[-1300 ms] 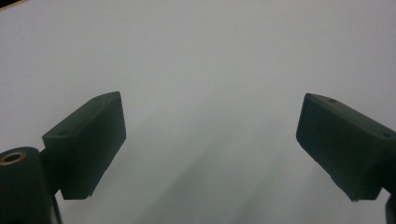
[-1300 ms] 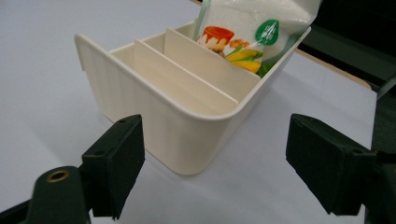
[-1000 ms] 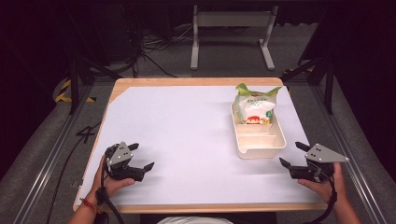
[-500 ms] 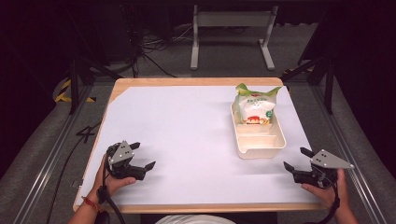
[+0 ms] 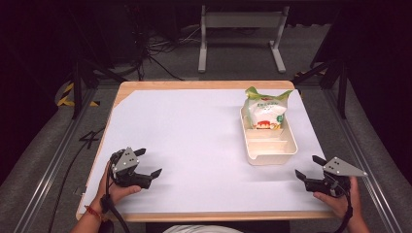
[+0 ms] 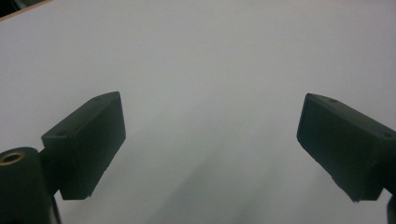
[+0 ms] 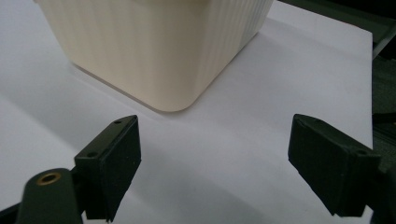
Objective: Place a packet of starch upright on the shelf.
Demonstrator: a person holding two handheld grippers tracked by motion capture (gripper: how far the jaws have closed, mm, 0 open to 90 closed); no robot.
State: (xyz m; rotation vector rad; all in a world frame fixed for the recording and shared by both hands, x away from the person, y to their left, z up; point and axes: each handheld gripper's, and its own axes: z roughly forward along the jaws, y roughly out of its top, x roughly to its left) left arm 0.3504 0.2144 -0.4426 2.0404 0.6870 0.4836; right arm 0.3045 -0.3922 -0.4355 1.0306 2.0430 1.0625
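A cream, ribbed plastic tray (image 5: 270, 148) with compartments lies on the white table cover, at the right side. A white snack bag with a green top (image 5: 265, 109) stands upright in its far compartment; the nearer compartments are empty.

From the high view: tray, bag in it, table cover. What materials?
Tray: looks like moulded plastic, cream, matte, with fine ribbed walls in the right gripper view.
Bag: probably plastic film, white and green, printed, crinkled at the top.
Table cover: white sheet, matte, paper or thin plastic; wooden edge at the rim.
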